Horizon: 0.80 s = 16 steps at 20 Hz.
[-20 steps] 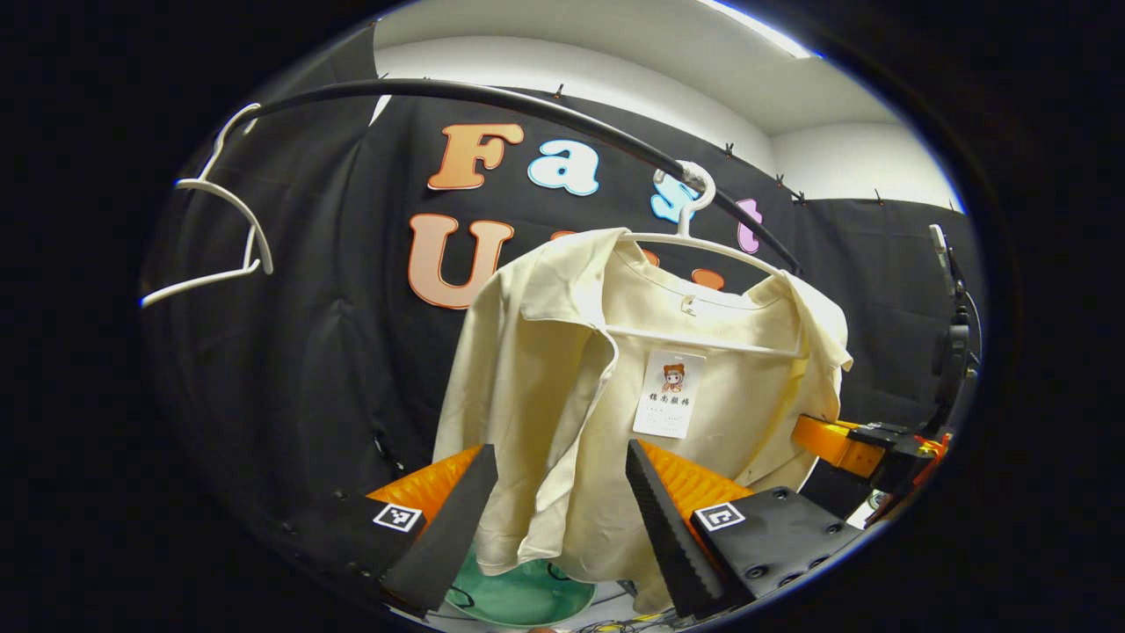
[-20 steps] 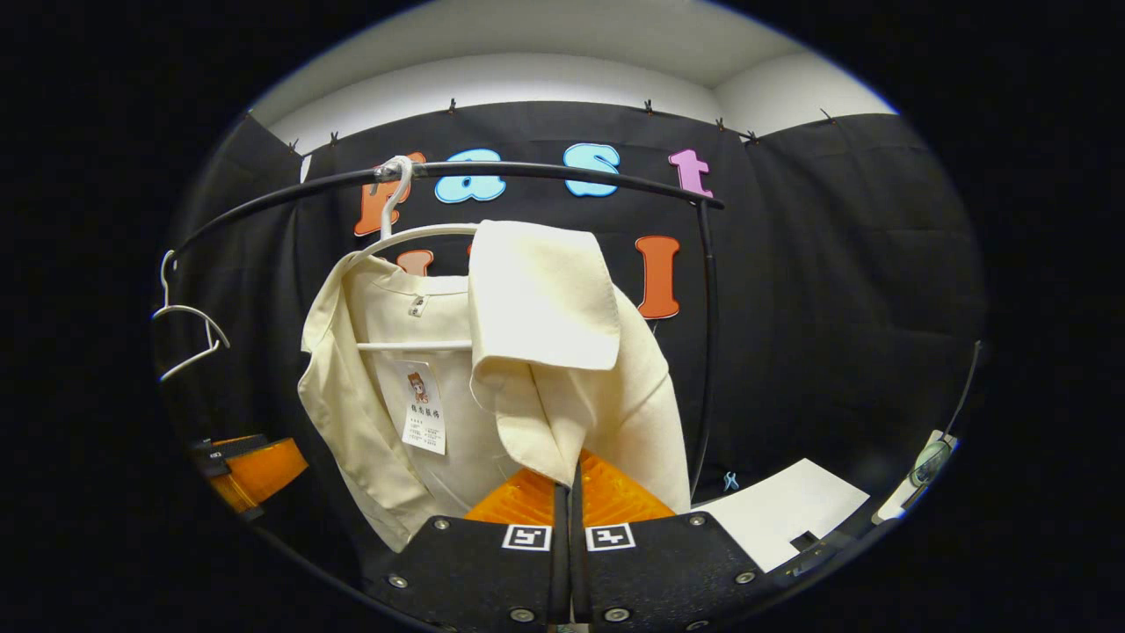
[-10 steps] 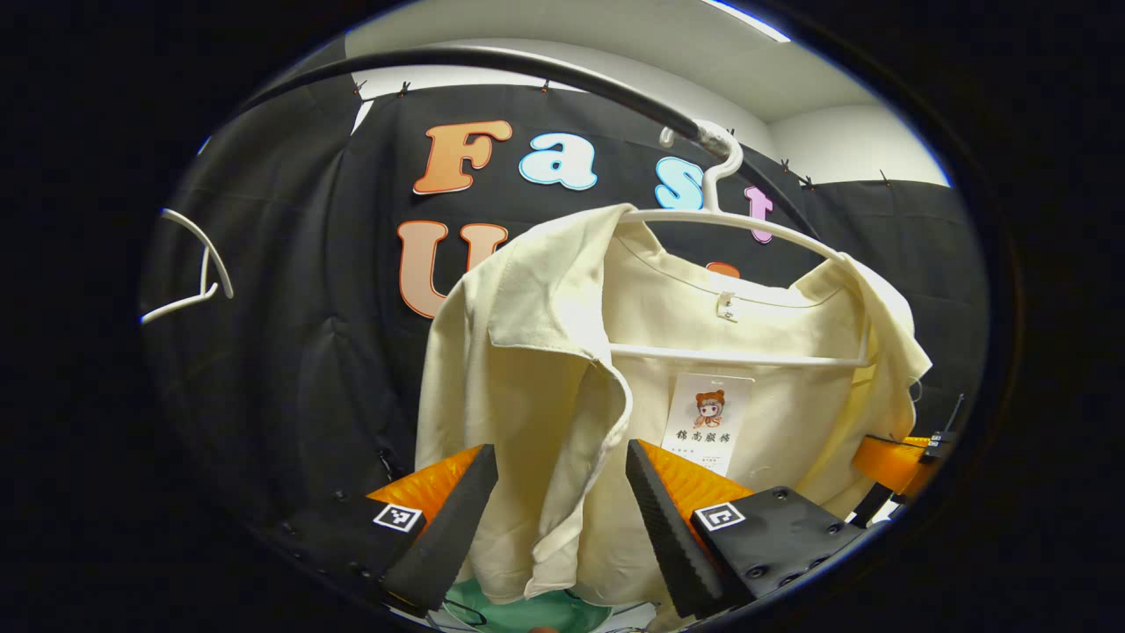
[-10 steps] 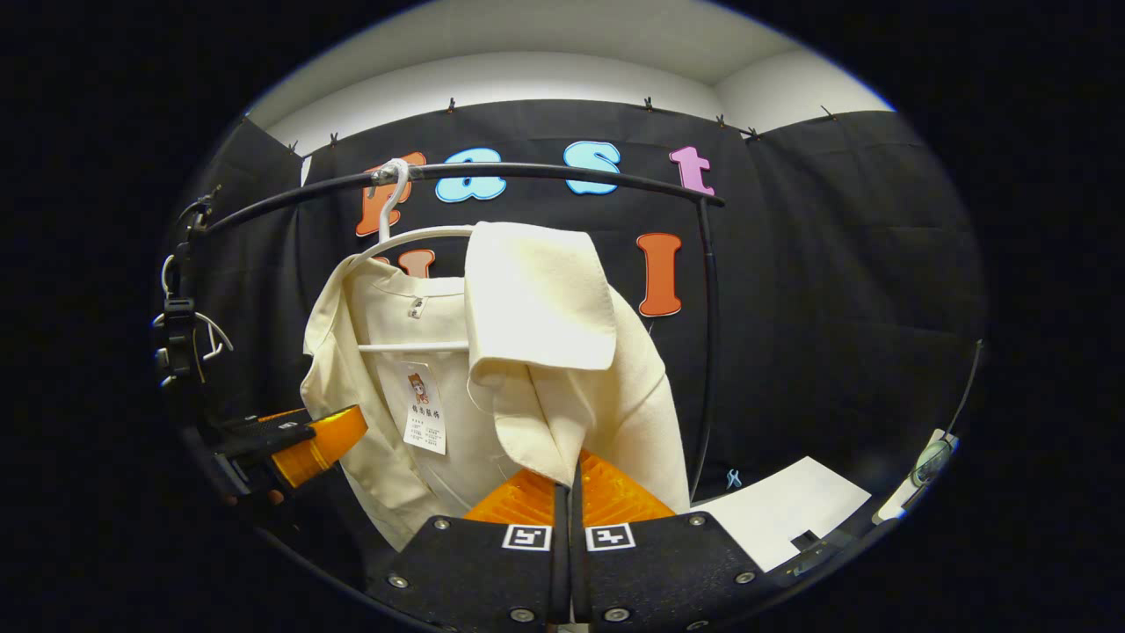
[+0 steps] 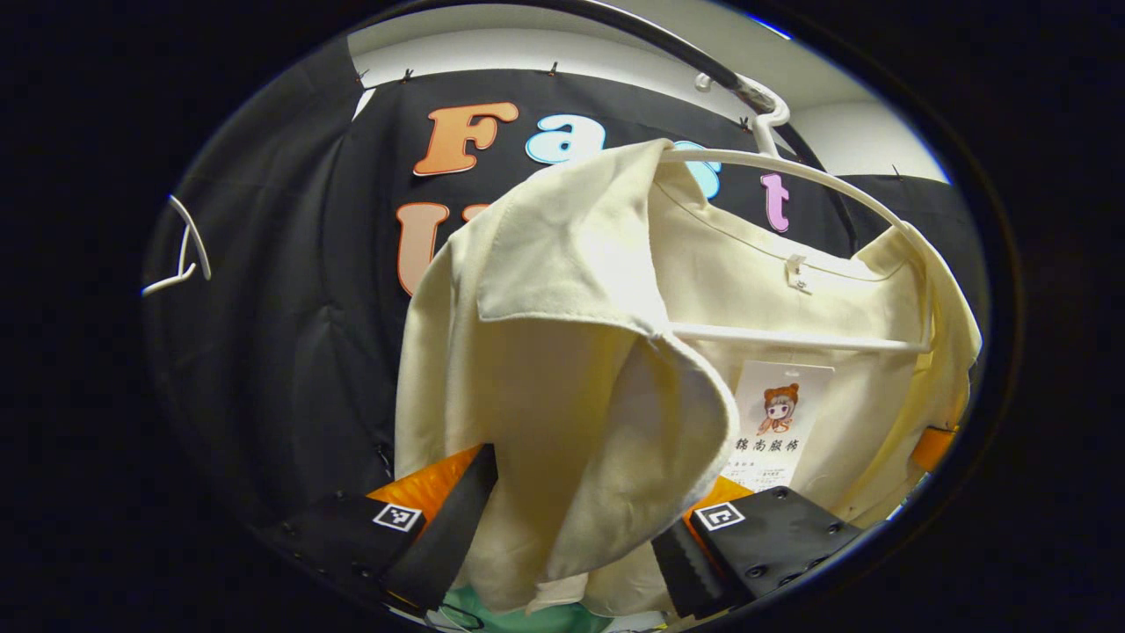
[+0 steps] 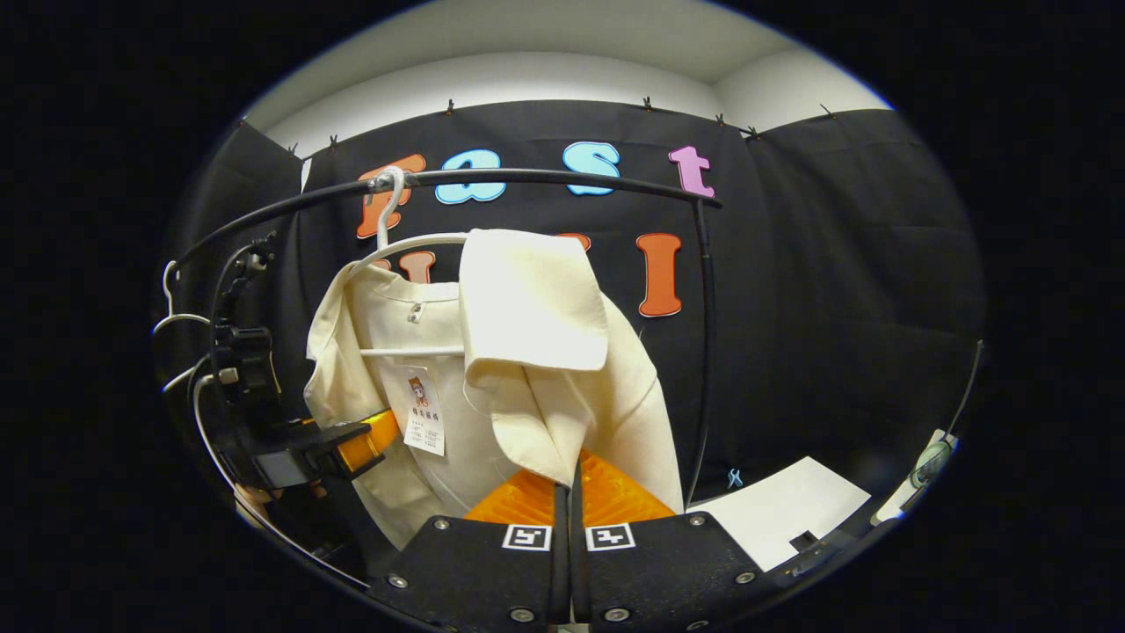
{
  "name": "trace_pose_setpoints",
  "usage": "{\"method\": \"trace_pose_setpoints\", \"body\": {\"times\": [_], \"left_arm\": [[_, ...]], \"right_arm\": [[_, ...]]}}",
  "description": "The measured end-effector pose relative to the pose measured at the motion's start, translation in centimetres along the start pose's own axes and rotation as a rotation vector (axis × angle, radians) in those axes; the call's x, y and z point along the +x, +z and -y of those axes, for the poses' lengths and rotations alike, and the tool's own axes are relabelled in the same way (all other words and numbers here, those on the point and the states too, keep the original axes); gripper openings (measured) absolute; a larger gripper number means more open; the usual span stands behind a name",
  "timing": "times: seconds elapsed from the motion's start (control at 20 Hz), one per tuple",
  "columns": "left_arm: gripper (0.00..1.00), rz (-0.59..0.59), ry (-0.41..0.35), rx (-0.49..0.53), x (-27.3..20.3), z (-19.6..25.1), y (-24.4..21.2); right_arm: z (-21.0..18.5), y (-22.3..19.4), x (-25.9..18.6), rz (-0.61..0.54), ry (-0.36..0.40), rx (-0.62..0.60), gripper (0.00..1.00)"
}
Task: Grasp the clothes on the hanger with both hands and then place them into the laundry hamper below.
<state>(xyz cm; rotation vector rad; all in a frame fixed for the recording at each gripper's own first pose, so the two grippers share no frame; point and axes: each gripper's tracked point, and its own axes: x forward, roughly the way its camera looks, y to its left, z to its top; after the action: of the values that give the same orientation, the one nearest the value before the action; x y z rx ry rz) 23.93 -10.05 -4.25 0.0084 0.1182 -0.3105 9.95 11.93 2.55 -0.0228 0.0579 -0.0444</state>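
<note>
**Both grippers at the cream shirt on its hanger**

In the left gripper view, the left gripper [image 5: 571, 527] stands wide open, and the front panel of the cream shirt [image 5: 571, 352] hangs down between its two fingers. The fingers do not press on the cloth. In the right gripper view, the right gripper [image 6: 569, 527] has its fingers closed together, with only a thin line between them. The lower edge of the shirt [image 6: 545, 387] drops down right at the fingertips, but I cannot tell if cloth is caught between them.

The shirt hangs on a white hanger [image 5: 791, 338], and the hanger's hook sits over a black rail [image 6: 545, 178]. A paper tag [image 5: 773, 426] hangs inside the shirt below the collar. Farther along the rail, an empty white hanger [image 5: 185, 259] hangs to the left. Under the shirt's hem, a bit of a green hamper [image 5: 527, 615] is visible. In the right gripper view, a white sheet [image 6: 782, 510] lies low on the right.
</note>
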Motion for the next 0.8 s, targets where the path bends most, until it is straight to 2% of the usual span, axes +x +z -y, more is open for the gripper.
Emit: {"method": "trace_pose_setpoints", "body": {"times": [0.2, 0.3, 0.35, 0.4, 0.45, 0.55, 0.65, 0.7, 0.8], "left_arm": [[0.99, 0.001, -0.005, 0.011, 0.6, 0.0, -0.2], [0.87, 0.001, -0.003, -0.005, 0.6, -0.1, 0.0], [0.87, 0.000, -0.002, -0.018, 0.7, -0.1, -0.2], [0.73, -0.003, -0.008, -0.028, 0.7, -0.1, -0.2], [0.71, -0.005, 0.006, -0.029, 0.6, -0.6, -0.3], [0.51, -0.013, 0.017, -0.021, 0.7, -1.3, -0.5], [0.38, -0.025, 0.046, -0.007, 0.4, -2.3, -0.4], [0.27, -0.034, 0.055, -0.005, 0.2, -2.7, -0.4], [0.17, -0.019, 0.061, -0.020, 0.1, -3.3, 0.3]], "right_arm": [[-0.1, 0.2, -0.3, 0.003, 0.001, -0.007, 0.00], [0.1, 0.5, -0.4, 0.008, -0.003, -0.002, 0.00], [0.2, 0.7, -0.4, 0.011, -0.006, 0.002, 0.00], [0.4, 0.9, -0.5, 0.014, -0.008, 0.005, 0.00], [0.5, 1.2, -0.5, 0.019, -0.010, 0.005, 0.00], [0.9, 1.8, -0.7, 0.031, -0.013, 0.003, 0.00], [0.9, 2.3, -0.8, 0.042, -0.013, 0.006, 0.00], [1.1, 2.6, -0.9, 0.045, -0.012, 0.002, 0.00], [1.5, 3.4, -1.0, 0.062, -0.016, -0.007, 0.00]]}}
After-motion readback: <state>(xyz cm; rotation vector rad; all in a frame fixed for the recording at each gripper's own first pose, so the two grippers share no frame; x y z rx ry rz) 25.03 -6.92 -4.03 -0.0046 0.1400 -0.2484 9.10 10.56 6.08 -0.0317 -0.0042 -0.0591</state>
